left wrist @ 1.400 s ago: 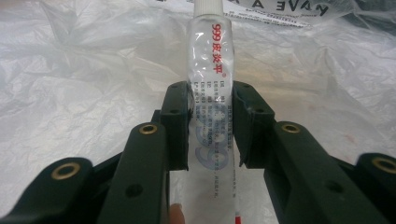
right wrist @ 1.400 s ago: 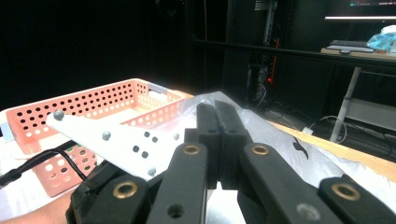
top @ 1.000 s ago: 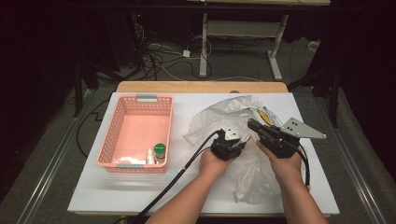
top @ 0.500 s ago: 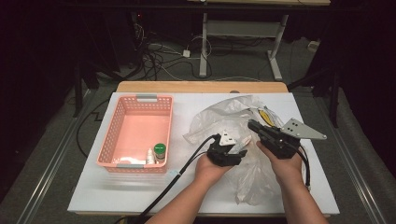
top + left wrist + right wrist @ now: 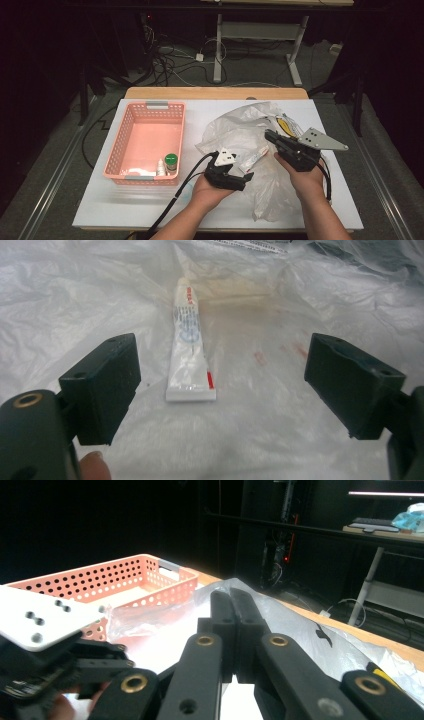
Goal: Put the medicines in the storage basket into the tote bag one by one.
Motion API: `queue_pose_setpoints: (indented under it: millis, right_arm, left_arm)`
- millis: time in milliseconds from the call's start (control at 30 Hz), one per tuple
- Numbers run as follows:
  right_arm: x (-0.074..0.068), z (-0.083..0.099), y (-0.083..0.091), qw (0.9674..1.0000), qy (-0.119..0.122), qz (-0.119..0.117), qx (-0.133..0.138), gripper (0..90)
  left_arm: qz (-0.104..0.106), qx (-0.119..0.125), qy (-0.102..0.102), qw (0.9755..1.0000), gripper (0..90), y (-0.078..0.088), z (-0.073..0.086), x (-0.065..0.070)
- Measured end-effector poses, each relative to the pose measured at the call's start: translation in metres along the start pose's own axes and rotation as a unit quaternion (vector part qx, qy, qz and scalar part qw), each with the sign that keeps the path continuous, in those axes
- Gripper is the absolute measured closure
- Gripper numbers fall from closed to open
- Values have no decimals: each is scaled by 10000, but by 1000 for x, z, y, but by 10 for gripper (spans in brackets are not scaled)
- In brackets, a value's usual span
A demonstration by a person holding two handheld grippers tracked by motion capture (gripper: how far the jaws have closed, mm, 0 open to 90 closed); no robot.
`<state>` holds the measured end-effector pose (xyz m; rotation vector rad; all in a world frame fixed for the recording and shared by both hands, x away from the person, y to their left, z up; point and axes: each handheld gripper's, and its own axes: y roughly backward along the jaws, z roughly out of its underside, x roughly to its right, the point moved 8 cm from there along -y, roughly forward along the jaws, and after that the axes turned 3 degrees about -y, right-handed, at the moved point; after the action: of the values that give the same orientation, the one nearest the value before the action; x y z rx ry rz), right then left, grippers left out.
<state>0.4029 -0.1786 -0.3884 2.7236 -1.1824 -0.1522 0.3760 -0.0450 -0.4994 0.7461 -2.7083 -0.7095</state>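
The white tube [image 5: 189, 347] bears small red and blue print, too blurred to read.

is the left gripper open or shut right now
Open. The left gripper has just been opening; in its own view the two black jaws stand wide apart, touching nothing, with the white tube lying flat on the plastic bag ahead.

A basket [image 5: 145, 140] is sitting on the surface [image 5: 100, 210] to my left, two small bottles [image 5: 166, 165] standing in its near corner. A plastic bag [image 5: 240, 135] is lying right of it, a tube [image 5: 190, 350] resting on the bag.
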Motion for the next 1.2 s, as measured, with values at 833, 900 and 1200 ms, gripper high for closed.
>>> queue_pose_setpoints:
  millis: [833,900,1200]
  right_arm:
    - [7,10,6,10000,-52,61,-11,900]
    - [7,10,7,10000,-54,68,-6,900]
    - [6,10,6,10000,-40,52,0,900]
  left_arm:
    - [-165,25,-92,9998,0,68,13,4]
    - [-185,55,-40,9998,0,75,15,3]
    - [-394,76,13,9992,0,98,25,-10]
